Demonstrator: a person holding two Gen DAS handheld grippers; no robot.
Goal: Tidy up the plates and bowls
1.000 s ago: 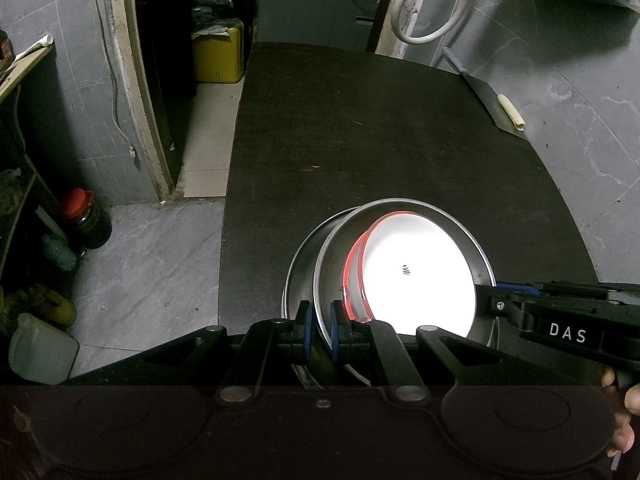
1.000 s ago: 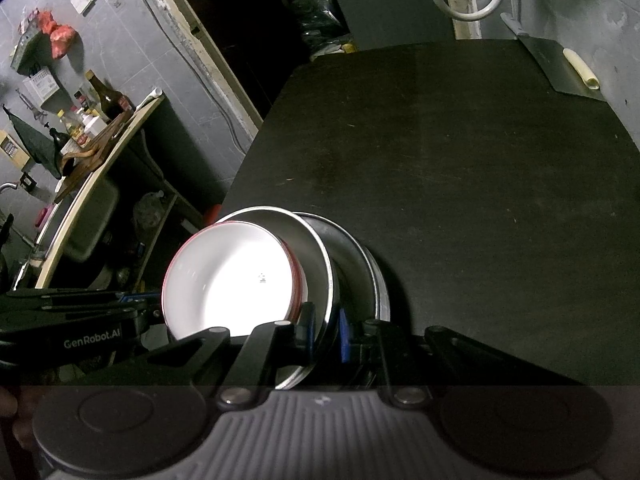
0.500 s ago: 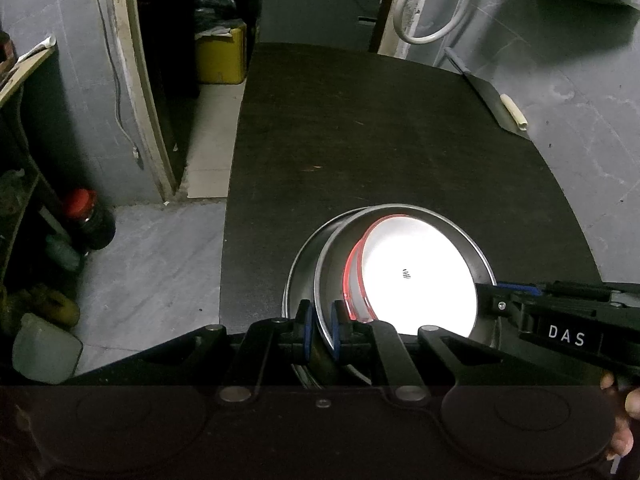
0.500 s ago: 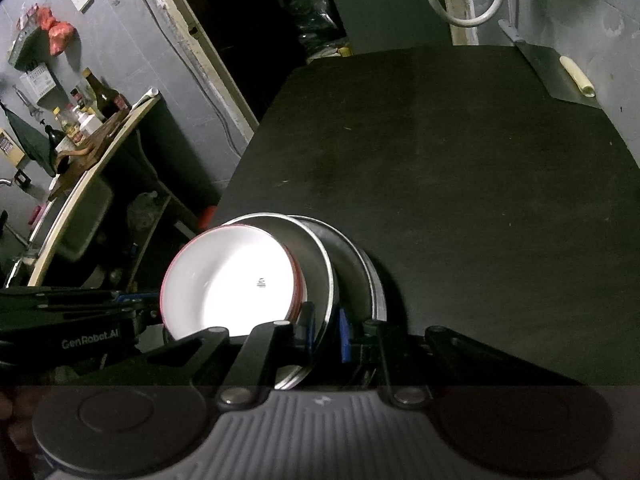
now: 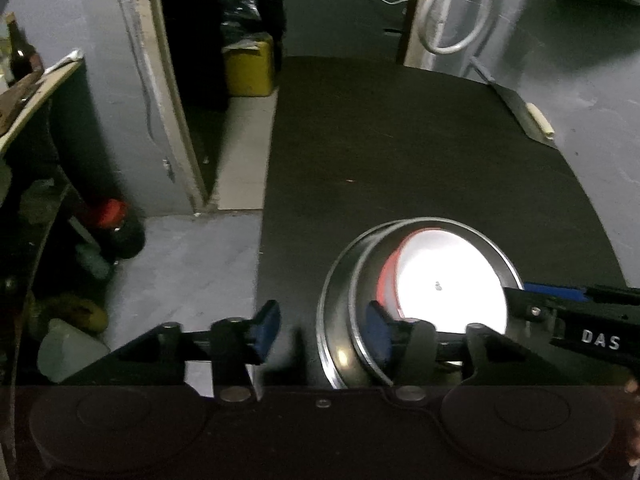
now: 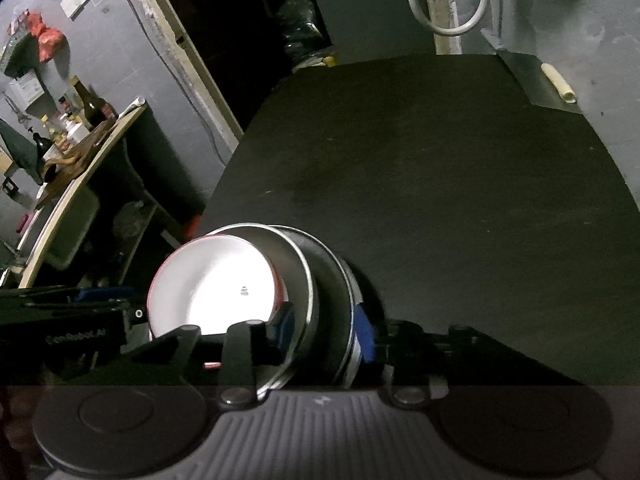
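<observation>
- Left gripper [image 5: 322, 326]: jaws spread wide and holding nothing; one blue pad sits inside the stack's rim, the other stands well clear over the table's edge.
- Right gripper [image 6: 328, 332]: jaws parted, straddling both metal rims on the opposite side. The pads look near the metal, but contact cannot be told; it does not appear clamped.
- Risk, judged: with neither gripper gripping, a pad that catches a rim on the way out may drag or tip the stack. The stack lies near the table's front edge, so a nudge that way could send it off.
- Risk, judged: the upper dishes sit off-centre and slightly tilted, so a bump could make them slide with a clatter.
- Outer pan [image 5: 334, 312]: steel, round, shallow, shiny wall; the bottom of the stack, resting on the table.
- Inner pan [image 6: 302, 276]: steel, nested in the outer pan, shifted to one side.
- Bowl [image 5: 448, 284]: white inside with a red rim and a small dark mark at its centre; nested in the inner pan, glare-bright.
- Table [image 5: 400, 140]: dark, matte; a cleaver [image 5: 520, 114] lies at its far right corner, well apart from the stack.
</observation>
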